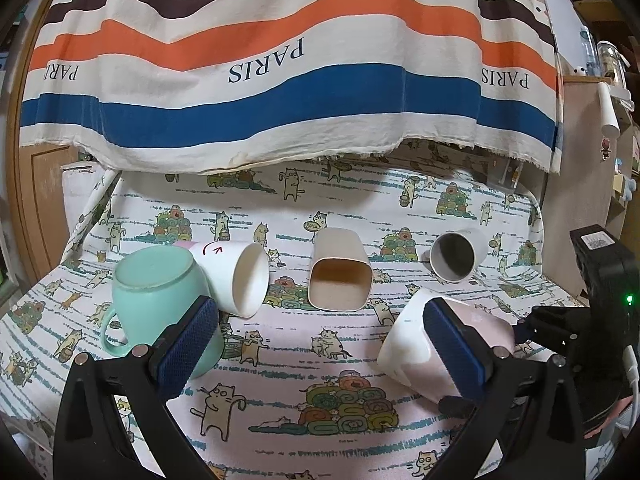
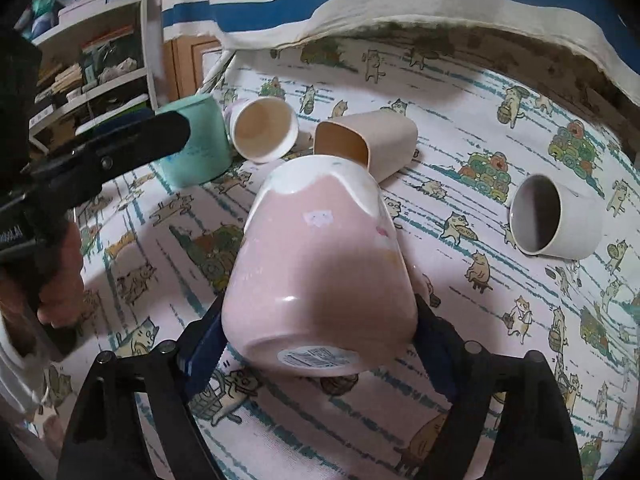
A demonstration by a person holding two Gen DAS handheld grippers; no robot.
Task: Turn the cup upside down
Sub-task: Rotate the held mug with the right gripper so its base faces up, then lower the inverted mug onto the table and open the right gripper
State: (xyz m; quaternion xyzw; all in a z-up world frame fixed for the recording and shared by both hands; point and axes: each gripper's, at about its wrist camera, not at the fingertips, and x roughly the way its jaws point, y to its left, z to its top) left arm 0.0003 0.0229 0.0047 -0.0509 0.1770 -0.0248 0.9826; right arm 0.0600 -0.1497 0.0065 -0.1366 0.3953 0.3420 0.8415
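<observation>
Pink cup (image 2: 320, 264) clamped between right gripper (image 2: 320, 344) fingers, tilted, base toward camera, above cat-print cloth (image 2: 500, 320). Left gripper (image 1: 320, 344) spread wide, holding nothing, just beside upturned green mug (image 1: 160, 296). Beige cup (image 1: 340, 272) lying beyond.

We count five cups on the cat-print cloth (image 1: 320, 360): one mint green mug (image 1: 156, 300) at nine o'clock, one white paper cup (image 1: 240, 280), one beige square tumbler (image 1: 340, 276), one grey cup (image 1: 458, 254) at two o'clock, one pink cup (image 2: 320, 264). Two grippers.
</observation>
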